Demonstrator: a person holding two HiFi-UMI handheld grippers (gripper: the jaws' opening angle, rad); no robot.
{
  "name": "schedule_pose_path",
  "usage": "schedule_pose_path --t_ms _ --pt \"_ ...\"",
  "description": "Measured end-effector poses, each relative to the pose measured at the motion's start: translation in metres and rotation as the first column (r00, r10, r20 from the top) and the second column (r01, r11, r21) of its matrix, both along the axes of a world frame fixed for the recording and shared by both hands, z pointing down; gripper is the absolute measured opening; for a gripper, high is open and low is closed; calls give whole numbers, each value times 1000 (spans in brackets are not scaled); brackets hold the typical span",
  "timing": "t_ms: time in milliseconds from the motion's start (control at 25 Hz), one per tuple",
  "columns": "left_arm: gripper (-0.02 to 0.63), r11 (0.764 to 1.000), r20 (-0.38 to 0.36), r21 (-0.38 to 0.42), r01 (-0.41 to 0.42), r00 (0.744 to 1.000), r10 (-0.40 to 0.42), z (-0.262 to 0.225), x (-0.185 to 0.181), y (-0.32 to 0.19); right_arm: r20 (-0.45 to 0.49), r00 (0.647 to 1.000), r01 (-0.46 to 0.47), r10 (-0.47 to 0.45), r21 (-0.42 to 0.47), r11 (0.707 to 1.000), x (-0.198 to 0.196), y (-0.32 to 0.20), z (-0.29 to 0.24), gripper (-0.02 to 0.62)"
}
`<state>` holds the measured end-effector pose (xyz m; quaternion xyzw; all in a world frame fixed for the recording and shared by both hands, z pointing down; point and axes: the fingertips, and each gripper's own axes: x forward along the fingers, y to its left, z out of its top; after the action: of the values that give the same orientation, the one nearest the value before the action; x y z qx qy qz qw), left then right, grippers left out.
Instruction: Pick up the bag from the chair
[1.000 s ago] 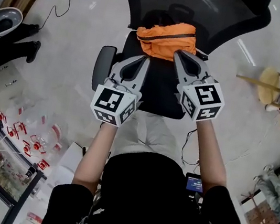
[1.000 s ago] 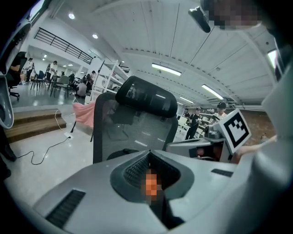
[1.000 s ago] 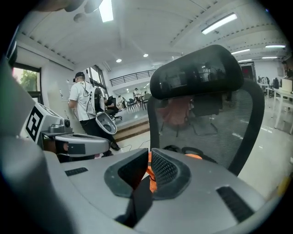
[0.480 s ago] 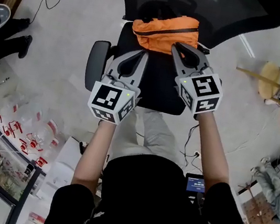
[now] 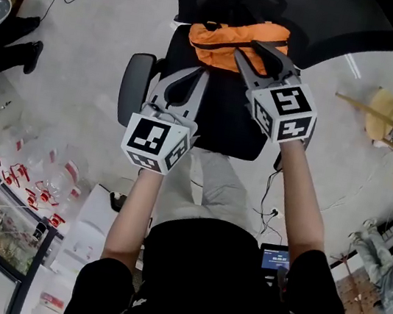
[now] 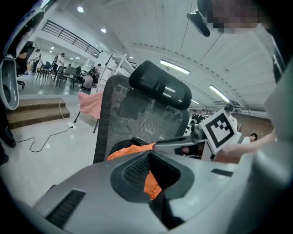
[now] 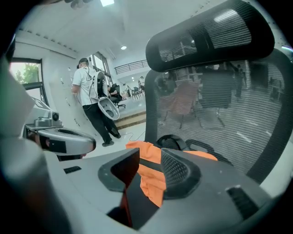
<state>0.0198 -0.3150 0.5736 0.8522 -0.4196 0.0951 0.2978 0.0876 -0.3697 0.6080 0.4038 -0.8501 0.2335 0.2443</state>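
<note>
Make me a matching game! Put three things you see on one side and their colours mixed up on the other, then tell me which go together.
Things:
1. bag
2. chair
3. stool

Colours:
A. black
B. pale yellow
C. orange

Pairs: 1-C, 2-A, 3-B

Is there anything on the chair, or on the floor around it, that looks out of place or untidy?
Yes: small red and clear items lie scattered on the floor at the left of the head view, loose rather than stacked. The orange bag lies crumpled at the back of the chair seat.
</note>
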Motion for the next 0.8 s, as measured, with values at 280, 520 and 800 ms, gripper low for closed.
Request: schedule_pose_path --t_ms 280,520,800 --pt "9 1000 -2 -17 3 1000 -3 15 -1 -4 -72 994 88 -87 19 996 -10 -8 20 260" --pt "9 999 -9 -24 21 1000 -21 21 -2 -8 -153 972 183 -178 23 983 -16 -12 34 337" --pt "9 999 -4 -31 43 999 -43 24 -9 -8 -330 889 340 -316 14 940 -14 -14 53 380"
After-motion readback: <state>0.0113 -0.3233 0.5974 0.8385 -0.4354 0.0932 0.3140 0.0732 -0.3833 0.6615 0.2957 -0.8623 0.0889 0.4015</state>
